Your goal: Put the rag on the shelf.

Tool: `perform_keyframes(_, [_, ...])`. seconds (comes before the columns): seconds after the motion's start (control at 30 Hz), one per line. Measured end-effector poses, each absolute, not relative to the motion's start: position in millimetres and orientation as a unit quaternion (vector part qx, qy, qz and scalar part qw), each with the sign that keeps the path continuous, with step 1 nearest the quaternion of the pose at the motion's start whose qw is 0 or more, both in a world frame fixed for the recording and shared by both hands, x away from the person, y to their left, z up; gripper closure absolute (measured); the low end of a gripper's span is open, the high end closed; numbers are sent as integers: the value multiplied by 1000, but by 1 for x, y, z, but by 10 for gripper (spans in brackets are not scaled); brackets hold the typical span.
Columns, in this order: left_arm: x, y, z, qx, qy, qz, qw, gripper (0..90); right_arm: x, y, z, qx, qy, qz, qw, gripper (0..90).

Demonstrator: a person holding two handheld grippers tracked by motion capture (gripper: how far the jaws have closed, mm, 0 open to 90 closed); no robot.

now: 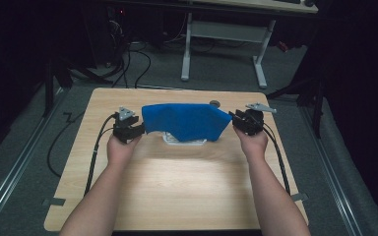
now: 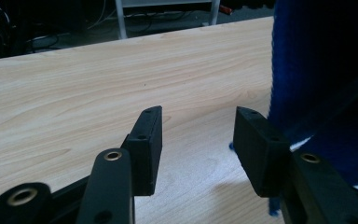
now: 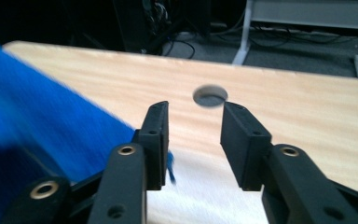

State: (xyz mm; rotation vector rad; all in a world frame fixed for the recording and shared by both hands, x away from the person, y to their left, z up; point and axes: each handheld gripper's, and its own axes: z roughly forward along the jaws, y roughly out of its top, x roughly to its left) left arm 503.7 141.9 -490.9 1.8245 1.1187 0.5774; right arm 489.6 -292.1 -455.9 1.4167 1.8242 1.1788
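Note:
A blue cloth lies spread across the middle of the wooden table, draped over a white object whose edge peeks out beneath it. My left gripper sits at the cloth's left end, open, with nothing between its jaws. In the left gripper view the cloth hangs just right of the open gripper. My right gripper is at the cloth's right end, also open. In the right gripper view the blurred cloth lies left of the open gripper.
A round hole in the tabletop lies behind the cloth, also ahead of the right jaws as the hole. A white desk frame and cables stand on the dark floor beyond the table's far edge.

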Motion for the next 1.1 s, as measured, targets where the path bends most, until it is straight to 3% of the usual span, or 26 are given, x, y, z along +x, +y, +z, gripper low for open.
perform_keyframes(0.27, [496,152,-500,734,462,234,439,534,471,-303,-478,527,679,434,270,702])
perform_keyframes(0.67, [467,155,-513,738,460,238,434,536,438,-301,-489,509,696,419,285,704])
perform_keyframes(1.1, [407,151,-514,762,440,220,422,526,384,-297,-498,489,700,420,307,680])
